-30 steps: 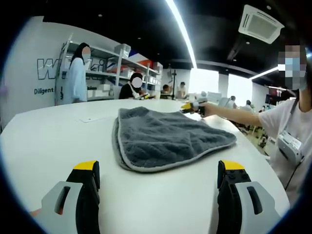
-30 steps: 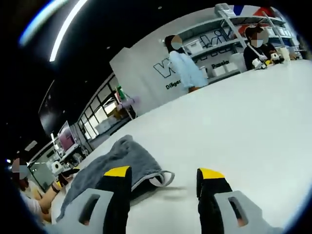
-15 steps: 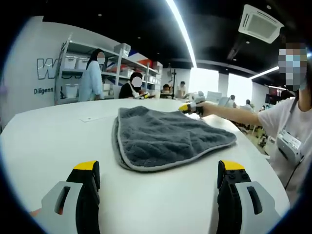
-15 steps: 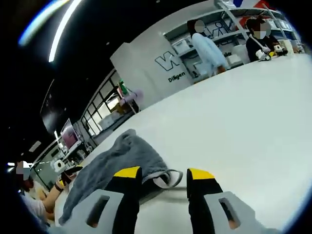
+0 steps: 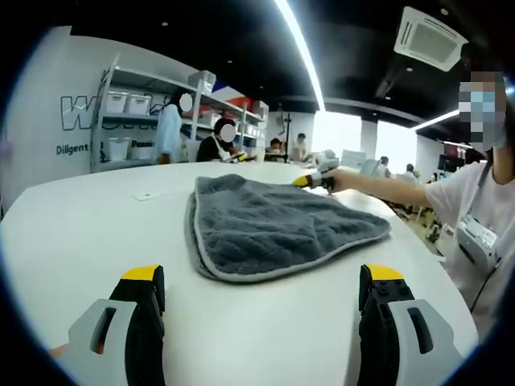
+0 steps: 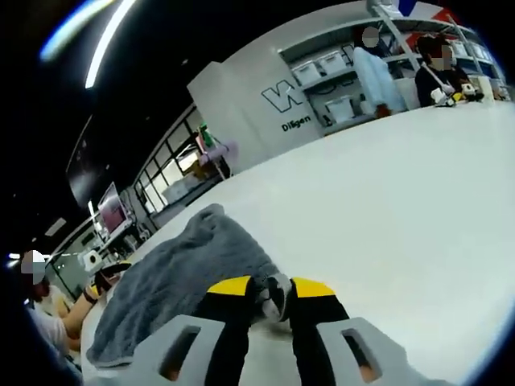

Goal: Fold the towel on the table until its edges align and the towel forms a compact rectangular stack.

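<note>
A grey towel (image 5: 273,225) with a pale hem lies spread flat on the white table (image 5: 80,233). My left gripper (image 5: 262,277) hovers over the table short of the towel's near edge, jaws wide apart and holding nothing. At the towel's far corner sits my right gripper (image 5: 315,180), held by the person's outstretched arm. In the right gripper view the towel (image 6: 177,277) runs off to the left, and my right gripper (image 6: 272,288) has its yellow-tipped jaws pinched on the hemmed corner (image 6: 278,289). The left gripper (image 6: 109,277) shows small beyond the towel.
A small white card (image 5: 153,195) lies on the table left of the towel. The person (image 5: 483,225) holding the grippers stands at the table's right edge. Shelves (image 5: 137,129) and other people stand behind the far side of the table.
The right gripper's jaws have drawn together from wide apart onto the towel's corner. The left gripper and the towel have stayed put. A person in the background walked along the shelves.
</note>
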